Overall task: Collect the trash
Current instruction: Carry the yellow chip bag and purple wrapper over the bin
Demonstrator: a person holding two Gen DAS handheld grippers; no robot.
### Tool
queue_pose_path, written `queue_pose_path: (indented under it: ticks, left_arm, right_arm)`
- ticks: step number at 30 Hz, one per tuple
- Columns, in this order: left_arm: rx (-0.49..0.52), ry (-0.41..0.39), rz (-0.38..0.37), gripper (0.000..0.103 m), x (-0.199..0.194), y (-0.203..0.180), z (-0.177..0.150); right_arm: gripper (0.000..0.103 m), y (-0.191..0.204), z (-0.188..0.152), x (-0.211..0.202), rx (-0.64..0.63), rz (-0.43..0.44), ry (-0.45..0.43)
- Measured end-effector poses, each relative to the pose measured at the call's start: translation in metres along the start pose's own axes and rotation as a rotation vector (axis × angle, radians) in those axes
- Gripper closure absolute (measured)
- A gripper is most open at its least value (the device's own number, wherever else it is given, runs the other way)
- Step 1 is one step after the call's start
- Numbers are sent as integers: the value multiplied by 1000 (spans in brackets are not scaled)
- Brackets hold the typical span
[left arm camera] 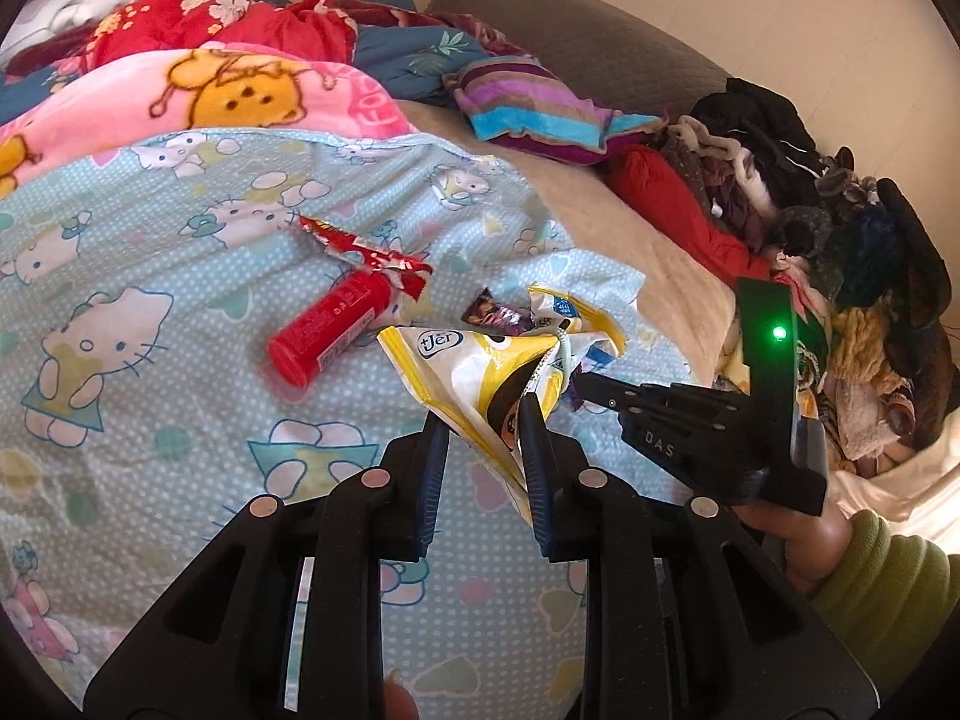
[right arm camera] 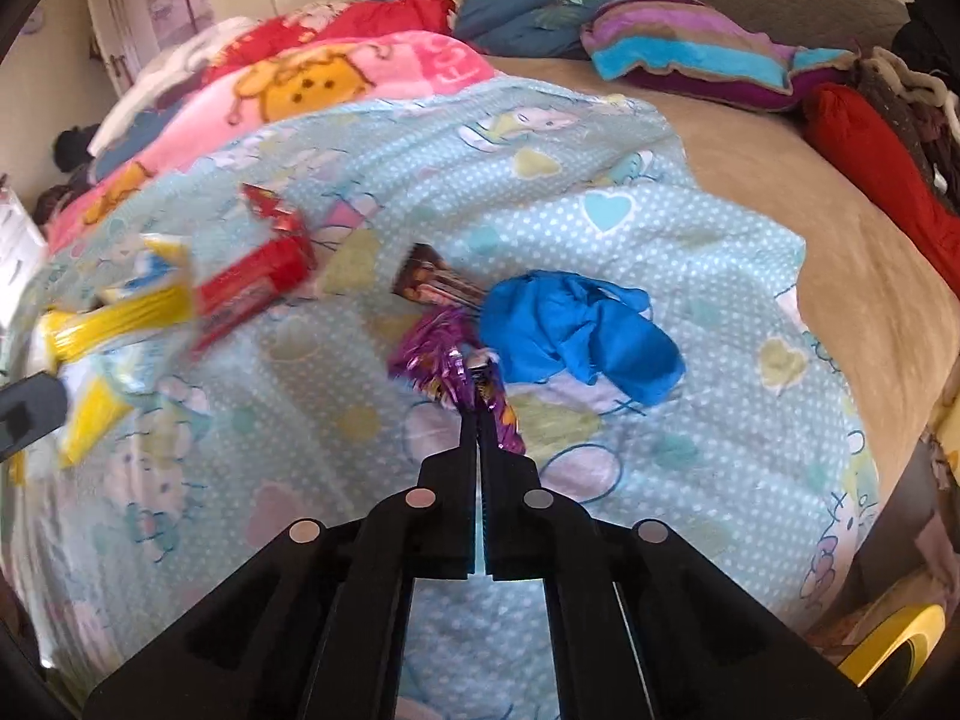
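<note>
- The left gripper (left arm camera: pixel 483 420) is clamped on the corner of a yellow bag (left arm camera: pixel 480 372), which hangs crumpled from the jaws above the sheet (left arm camera: pixel 150 420); its long axis slants from the pinched corner up and away to the left.
- The right gripper (right arm camera: pixel 478 405) is closed tight on a purple wrapper (right arm camera: pixel 441 354), with foil bunched at the tips. The wrapper sits low on the sheet, its length roughly in line with the fingers, pointing away.
- Judgement: both hands are at the pick-up step, each with one piece of trash taken. Next comes carrying both to a bin; none is in view, so the lift must clear the bedding without shaking the loose bag free.
- Just past the purple wrapper lie a brown wrapper (right arm camera: pixel 435 285) and a crumpled blue cloth (right arm camera: pixel 576 330), touching or nearly so.
- Farther left, a red tube (left arm camera: pixel 327 330) lies flat, its cap end toward the camera and left, with a torn red wrapper (left arm camera: pixel 366 249) at its far end.
- Beyond are piled blankets and clothes.
</note>
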State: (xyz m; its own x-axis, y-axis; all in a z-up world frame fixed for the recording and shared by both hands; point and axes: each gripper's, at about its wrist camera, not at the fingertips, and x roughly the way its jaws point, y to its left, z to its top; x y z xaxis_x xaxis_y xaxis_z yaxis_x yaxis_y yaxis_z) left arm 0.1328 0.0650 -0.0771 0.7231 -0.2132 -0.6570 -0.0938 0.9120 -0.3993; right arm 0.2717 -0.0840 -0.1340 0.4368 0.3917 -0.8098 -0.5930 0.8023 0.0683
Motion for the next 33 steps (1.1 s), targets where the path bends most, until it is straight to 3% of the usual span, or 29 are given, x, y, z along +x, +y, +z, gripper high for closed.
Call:
queue_pose_path:
  ticks: [8,21,33]
  left_arm:
    - [36,-7,-39,85,-2,-22,0]
    - [107,-15,-97,85,-8,-61,-4]
    - [172,-3,-144,85,-7,-95,-13]
  right_arm:
    - [102,-10,-20,-50,109,57,-83]
    - [102,-35,-74,-125,230,-21,-201]
    - [102,-65,-117,-160,321,-89,-226]
